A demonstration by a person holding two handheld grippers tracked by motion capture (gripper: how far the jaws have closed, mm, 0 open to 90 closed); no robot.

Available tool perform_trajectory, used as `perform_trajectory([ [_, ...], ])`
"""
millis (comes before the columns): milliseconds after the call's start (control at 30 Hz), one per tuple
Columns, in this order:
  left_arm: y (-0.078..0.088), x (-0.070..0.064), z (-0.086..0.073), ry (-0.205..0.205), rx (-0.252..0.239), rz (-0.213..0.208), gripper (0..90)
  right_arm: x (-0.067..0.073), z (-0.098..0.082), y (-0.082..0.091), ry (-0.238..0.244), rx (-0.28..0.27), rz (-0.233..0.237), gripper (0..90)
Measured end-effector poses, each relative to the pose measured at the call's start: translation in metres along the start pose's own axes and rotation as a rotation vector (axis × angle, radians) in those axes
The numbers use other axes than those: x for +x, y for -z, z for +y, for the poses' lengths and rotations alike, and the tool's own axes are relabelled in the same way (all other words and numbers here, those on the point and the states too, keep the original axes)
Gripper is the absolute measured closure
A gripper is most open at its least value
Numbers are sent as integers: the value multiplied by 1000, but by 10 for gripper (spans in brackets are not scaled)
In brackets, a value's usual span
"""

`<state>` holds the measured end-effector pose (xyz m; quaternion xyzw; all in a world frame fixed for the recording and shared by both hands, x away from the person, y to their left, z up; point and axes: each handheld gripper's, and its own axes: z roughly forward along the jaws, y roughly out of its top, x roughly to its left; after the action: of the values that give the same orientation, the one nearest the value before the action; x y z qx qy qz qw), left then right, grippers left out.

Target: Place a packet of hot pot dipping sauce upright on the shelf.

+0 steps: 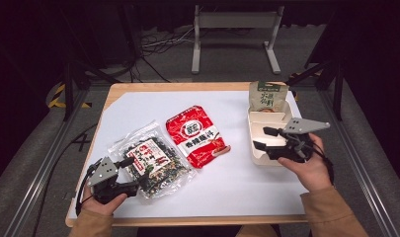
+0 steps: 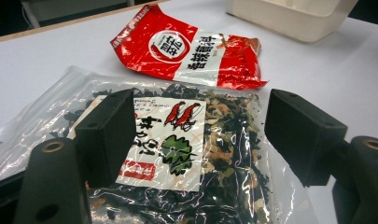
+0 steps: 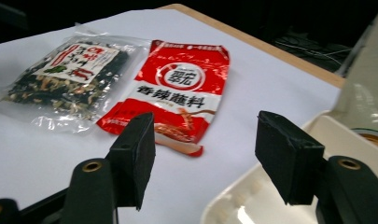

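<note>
A clear bag of dark dried seaweed (image 1: 150,160) (image 2: 224,168) (image 3: 65,74) with a white label lies at the table's front left. My left gripper (image 1: 131,174) (image 2: 200,135) is open, its jaws standing apart over the bag's near end without pressing on it. Flat at the centre lies a red sauce packet (image 1: 197,134) (image 2: 186,51) (image 3: 177,88). A cream tray (image 1: 254,160) (image 2: 289,14) (image 3: 233,200) sits at the right with a green-and-tan pouch (image 1: 267,96) standing at its far end. My right gripper (image 1: 261,138) (image 3: 205,154) hovers open at the tray's left rim, empty.
A white sheet (image 1: 237,187) covers the wooden table (image 1: 187,219). Behind the table stands a grey metal frame (image 1: 234,22), with cables on the floor. Metal rails (image 1: 44,163) run along both sides of the table. Bare sheet lies between the red packet and the tray.
</note>
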<state>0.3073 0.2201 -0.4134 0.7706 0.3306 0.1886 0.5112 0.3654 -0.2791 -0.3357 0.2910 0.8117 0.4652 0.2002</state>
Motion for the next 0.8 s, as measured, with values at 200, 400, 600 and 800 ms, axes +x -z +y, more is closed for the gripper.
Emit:
perform_trajectory([
  [200,0,1,0,-6,11,12,256,16,-14,-19,-17,9,39,384],
  [400,1,1,0,-12,9,22,253,20,-25,-27,-36,0,51,406],
  [600,0,0,0,-25,19,20,257,22,-34,-32,-54,14,80,409],
  [800,-3,0,3,-8,19,-6,234,26,-38,-36,-37,21,93,408],
])
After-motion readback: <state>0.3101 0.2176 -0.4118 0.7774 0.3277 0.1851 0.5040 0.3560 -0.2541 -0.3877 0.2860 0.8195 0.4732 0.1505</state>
